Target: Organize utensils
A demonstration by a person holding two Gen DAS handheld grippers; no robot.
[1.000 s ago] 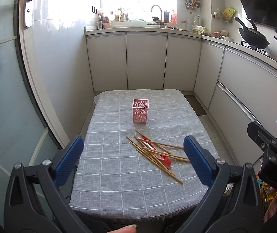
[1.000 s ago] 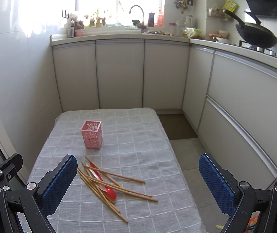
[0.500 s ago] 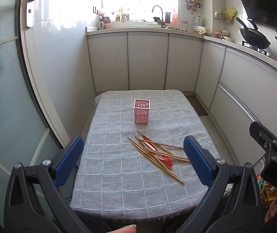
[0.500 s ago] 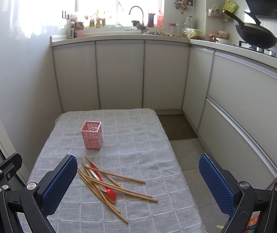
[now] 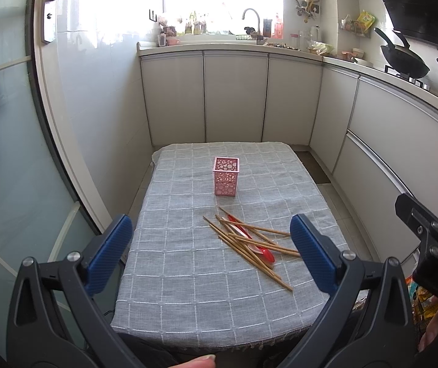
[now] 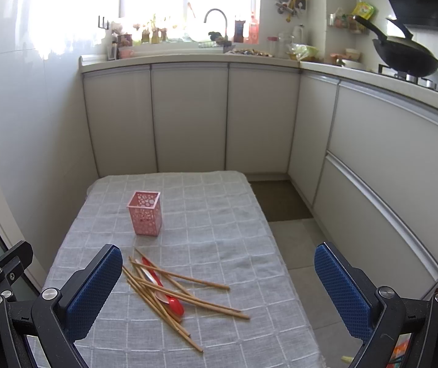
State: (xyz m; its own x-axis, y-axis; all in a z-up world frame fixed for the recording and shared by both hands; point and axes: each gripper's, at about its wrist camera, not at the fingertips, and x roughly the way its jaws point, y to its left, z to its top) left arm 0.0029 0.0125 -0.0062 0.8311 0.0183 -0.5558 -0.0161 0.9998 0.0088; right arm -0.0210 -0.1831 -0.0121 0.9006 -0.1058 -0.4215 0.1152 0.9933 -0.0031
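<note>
A pile of wooden chopsticks point(image 5: 249, 242) point(image 6: 170, 291) lies on the grey checked tablecloth, with a red spoon point(image 5: 266, 254) point(image 6: 174, 303) and a silver spoon among them. A pink perforated holder point(image 5: 226, 180) point(image 6: 144, 212) stands upright and looks empty, just behind the pile. My left gripper point(image 5: 209, 254) is open and empty, held above the table's near edge. My right gripper point(image 6: 219, 288) is open and empty, above the near right part of the table. The right gripper also shows at the right edge of the left wrist view point(image 5: 427, 230).
The small table point(image 5: 188, 306) stands in a narrow kitchen. White cabinets point(image 5: 234, 98) run along the back and right. A glass door point(image 5: 4, 153) is on the left. A wok point(image 6: 403, 52) sits on the stove at the right.
Both grippers have drifted slightly; the view of the table has barely shifted. The utensils and the holder have not moved.
</note>
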